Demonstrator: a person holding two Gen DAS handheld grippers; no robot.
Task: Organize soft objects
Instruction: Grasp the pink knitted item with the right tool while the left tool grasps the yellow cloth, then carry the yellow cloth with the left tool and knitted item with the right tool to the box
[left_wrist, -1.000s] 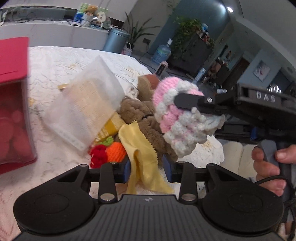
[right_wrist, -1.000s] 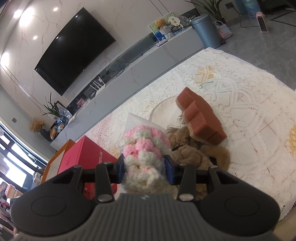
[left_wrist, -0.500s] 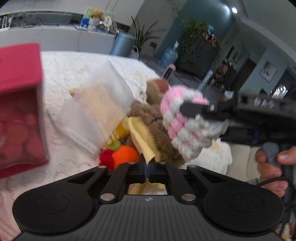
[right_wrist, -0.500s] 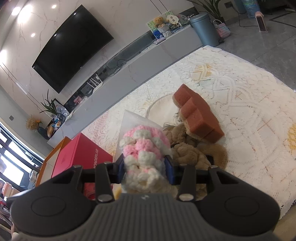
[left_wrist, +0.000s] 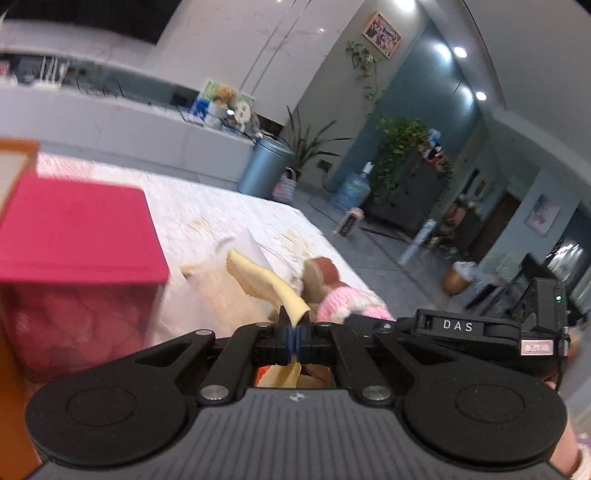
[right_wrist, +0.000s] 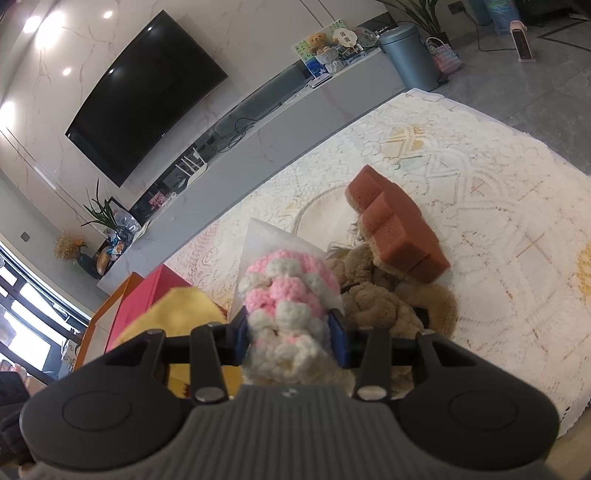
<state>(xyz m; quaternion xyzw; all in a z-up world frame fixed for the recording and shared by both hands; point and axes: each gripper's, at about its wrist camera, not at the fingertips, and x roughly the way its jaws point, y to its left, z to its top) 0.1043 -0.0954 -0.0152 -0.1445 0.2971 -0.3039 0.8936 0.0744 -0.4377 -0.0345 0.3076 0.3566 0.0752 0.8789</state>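
Two grippers, each clamped on a soft thing above the lace-covered counter (right_wrist: 480, 206)

Left to right: red box (left_wrist: 74, 229) at the counter's left edge; left gripper (left_wrist: 294, 332) pinched tight on a yellow cloth (left_wrist: 266, 284), cloth lifted clear of the pile and trailing above and below the pads; right gripper (right_wrist: 291, 332) clamped on a pink-and-white crochet piece (right_wrist: 288, 291), held over the brown plush toy (right_wrist: 376, 306); brown sponge (right_wrist: 395, 229) resting tilted on the plush, toward the right
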